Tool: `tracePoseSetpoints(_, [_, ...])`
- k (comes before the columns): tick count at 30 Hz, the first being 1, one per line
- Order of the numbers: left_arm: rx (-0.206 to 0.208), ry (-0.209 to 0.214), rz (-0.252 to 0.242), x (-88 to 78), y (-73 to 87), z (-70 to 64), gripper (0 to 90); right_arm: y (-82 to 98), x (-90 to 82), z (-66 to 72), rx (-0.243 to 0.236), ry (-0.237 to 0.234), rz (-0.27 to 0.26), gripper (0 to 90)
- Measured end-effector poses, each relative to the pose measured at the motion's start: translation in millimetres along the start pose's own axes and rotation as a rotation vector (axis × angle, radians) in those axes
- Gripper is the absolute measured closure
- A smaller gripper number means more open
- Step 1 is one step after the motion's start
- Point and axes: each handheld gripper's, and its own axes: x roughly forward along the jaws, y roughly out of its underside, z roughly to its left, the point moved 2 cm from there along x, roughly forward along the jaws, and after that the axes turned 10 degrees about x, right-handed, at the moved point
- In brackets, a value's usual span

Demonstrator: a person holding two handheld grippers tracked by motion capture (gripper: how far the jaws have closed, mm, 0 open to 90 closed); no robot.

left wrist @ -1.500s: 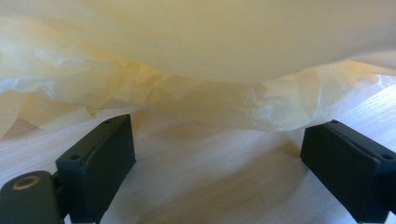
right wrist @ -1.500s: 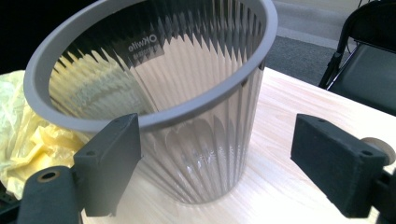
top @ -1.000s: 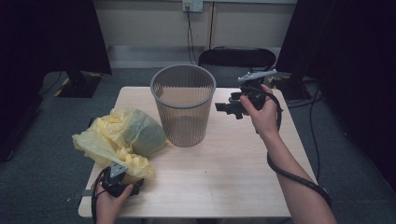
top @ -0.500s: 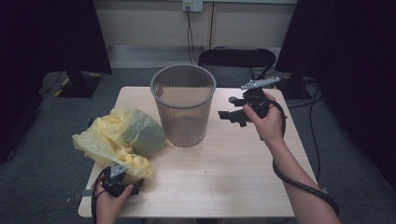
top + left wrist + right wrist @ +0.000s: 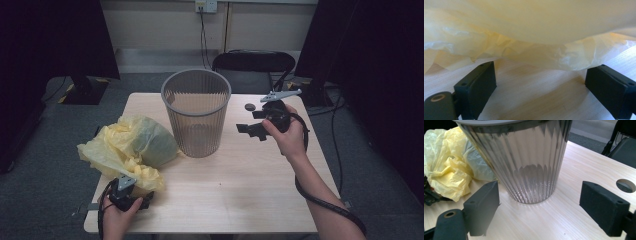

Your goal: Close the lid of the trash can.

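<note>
Starting at the left: the left gripper (image 5: 131, 196) sits low on the table (image 5: 240, 200) w/ jaws wide, just short of the crumpled yellow bag (image 5: 127, 150), prob. lined up to pinch its near edge. Mid-table stands the grey mesh bin (image 5: 196, 112), upright and bare, likely awaiting the bag as liner. Right gripper (image 5: 252, 127), jaws wide too, faces the bin's wall, apparently to steady it.
</note>
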Motion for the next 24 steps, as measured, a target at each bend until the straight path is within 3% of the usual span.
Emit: tracePoseSetpoints(24, [0.000,0.000,0.000,0.0,0.0,0.0,9.2,22.8,-1.5,-2.4,-0.037,-0.003,0.038,15.2])
